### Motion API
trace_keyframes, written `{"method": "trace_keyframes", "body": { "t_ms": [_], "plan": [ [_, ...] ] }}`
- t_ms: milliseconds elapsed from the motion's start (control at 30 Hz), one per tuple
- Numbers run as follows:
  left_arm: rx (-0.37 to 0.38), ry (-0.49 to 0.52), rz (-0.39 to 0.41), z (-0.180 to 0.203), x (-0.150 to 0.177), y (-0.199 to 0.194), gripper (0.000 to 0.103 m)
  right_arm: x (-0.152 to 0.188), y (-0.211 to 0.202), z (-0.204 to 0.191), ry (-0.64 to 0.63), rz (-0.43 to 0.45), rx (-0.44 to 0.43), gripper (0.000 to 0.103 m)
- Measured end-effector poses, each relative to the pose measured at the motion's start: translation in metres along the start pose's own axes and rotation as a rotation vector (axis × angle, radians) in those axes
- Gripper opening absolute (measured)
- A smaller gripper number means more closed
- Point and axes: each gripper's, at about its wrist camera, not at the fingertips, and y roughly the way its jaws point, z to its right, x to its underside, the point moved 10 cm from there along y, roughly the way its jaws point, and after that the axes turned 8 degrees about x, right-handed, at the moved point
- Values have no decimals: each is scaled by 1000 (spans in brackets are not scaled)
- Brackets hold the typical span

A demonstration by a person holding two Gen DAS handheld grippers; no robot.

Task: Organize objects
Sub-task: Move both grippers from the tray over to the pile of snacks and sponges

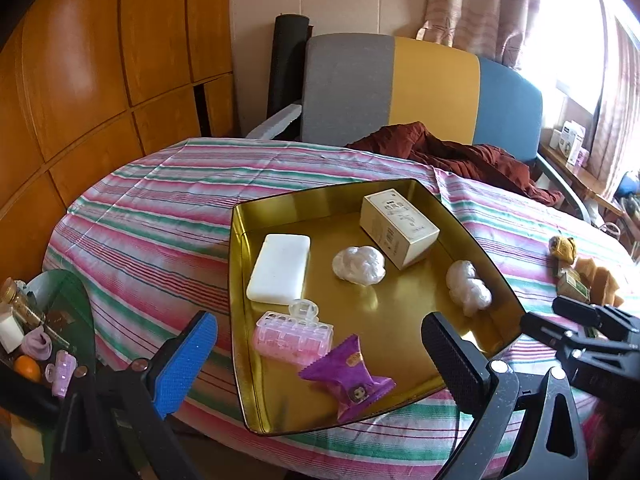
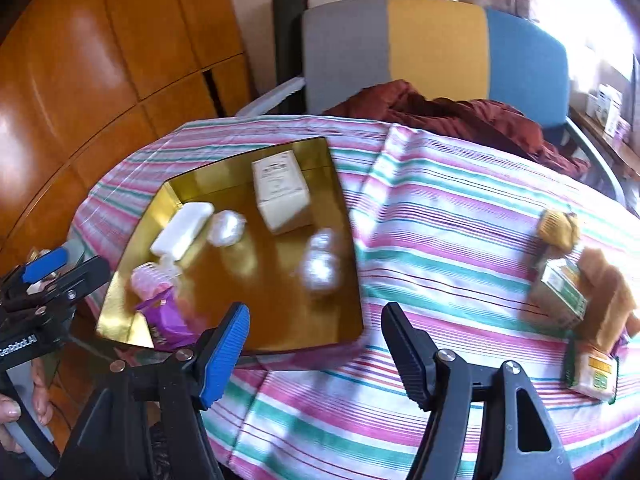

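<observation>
tray (image 1: 240,280) ahead of empty left hand-held gripper (image 1: 320,360)

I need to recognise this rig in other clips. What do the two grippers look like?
Each gripper, left and right, is a black plastic clamp frame with silver rivets and two ribbed fingers: one blue pad, one black pad. The left one bears white lettering.
</observation>
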Motion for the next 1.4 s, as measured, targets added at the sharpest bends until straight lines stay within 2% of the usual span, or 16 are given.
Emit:
{"method": "trace_keyframes", "body": {
  "t_ms": [267,1067,1233,1300,1400],
  "plan": [
    [7,45,-4,15,-1,1,103,2,-4,66,106,1,86,70],
    [45,209,-25,76,-1,9,103,-15,-62,270,388,119,373,70],
    [90,227,-22,93,-5,12,103,-4,-69,320,502,146,445,71],
    [142,232,-29,105,-8,14,103,5,-71,339,575,155,458,71],
    [224,220,-81,126,-7,24,103,21,-70,361,703,146,446,72]
  ]
}}
